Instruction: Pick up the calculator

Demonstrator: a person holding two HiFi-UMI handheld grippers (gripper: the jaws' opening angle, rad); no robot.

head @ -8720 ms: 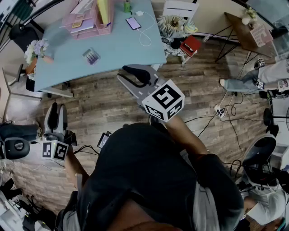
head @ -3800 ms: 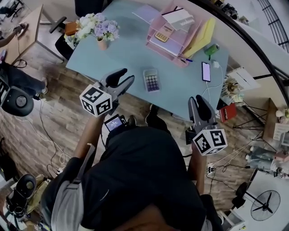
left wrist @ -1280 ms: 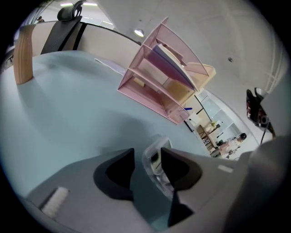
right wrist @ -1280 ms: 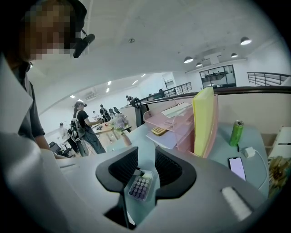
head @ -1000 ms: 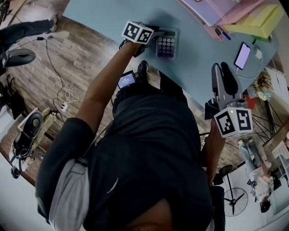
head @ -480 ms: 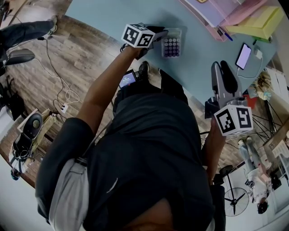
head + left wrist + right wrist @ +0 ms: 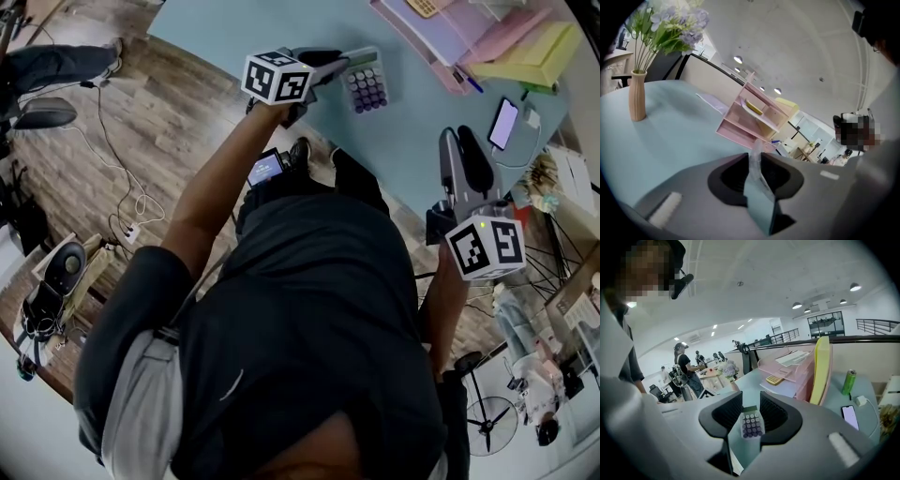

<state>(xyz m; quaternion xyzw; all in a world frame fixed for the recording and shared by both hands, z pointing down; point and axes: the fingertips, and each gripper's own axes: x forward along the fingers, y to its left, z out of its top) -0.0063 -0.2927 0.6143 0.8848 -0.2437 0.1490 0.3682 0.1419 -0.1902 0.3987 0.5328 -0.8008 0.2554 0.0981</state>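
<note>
**Left gripper pinches calculator by its edge, right gripper idle**

Left gripper (image 7: 343, 66) reaches out over the far part of the teal surface (image 7: 225, 28); its fingers (image 7: 780, 174) are closed to a thin gap on the calculator (image 7: 367, 86), which shows edge-on between them in the left gripper view; the hold looks to be on the calculator's left edge towards the display end, keys facing up; can't tell if it is clear of the surface. Right gripper (image 7: 461, 141) hangs by the surface's near right edge, well apart from the calculator; its fingers (image 7: 776, 413) are spread wide with nothing held, the calculator only seen far beyond the gap. Pink tray rack (image 7: 441, 28) and phone (image 7: 503, 120) sit further right.

Handling, as a judgement: light, stiff plastic slab; smooth case probably slippery; so thin that a one-edge pinch may let it swing or twist; safer hold is across both long sides near the middle, clear of the keys; go easy on the display end.
</note>
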